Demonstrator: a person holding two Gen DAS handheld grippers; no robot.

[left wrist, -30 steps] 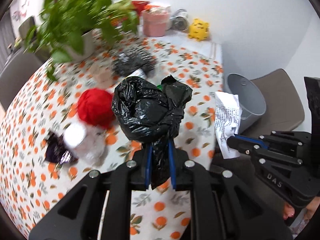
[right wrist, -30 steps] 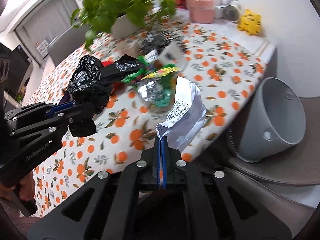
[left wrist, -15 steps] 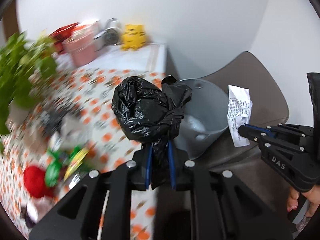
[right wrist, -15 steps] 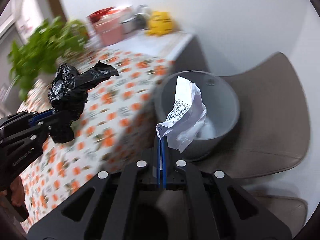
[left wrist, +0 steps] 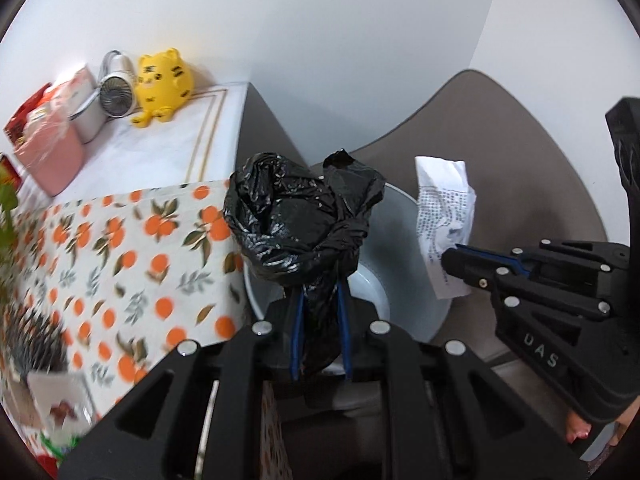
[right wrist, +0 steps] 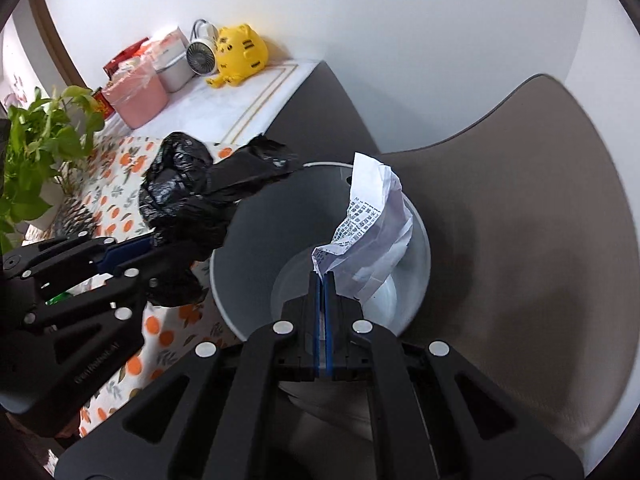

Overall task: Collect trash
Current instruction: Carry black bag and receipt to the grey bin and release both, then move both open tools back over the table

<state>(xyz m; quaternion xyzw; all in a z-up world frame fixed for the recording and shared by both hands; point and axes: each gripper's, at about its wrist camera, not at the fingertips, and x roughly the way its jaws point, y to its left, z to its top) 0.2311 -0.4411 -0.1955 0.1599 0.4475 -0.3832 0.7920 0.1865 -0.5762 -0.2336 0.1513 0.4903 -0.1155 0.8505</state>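
Nearest the lens in the left wrist view, the left gripper point(left wrist: 320, 320) pinches the gathered neck of a crumpled black plastic bag point(left wrist: 298, 224) between its blue-lined fingers; the pinched part is largely hidden by the bag's own folds. The bag is glossy, wrinkled and bunched into a rough ball, with one loose flap projecting at the upper right. It hangs in front of and over the near rim of a grey waste bin point(left wrist: 404, 272), covering most of the bin's left side in that view.

In the right wrist view, the right gripper point(right wrist: 323, 280) is pressed together on the lower corner of a crumpled white receipt point(right wrist: 372, 224). The paper is creased, printed with small dark text too fine to read, and stands up above the bin's point(right wrist: 244, 276) open mouth. A pale object lies on the bin floor, partly hidden behind the receipt and fingers; what it is cannot be told.

The bin rests on the seat of a brown chair point(right wrist: 520, 240), just beside the table edge. The tablecloth point(left wrist: 132, 256), patterned with oranges, is partly blurred at lower left. Farther back stand a pink container point(right wrist: 136, 98), a small white fan point(right wrist: 202, 58) and a yellow tiger toy point(right wrist: 238, 54) against the white wall. A green plant point(right wrist: 36, 148) is cut off at the left edge.
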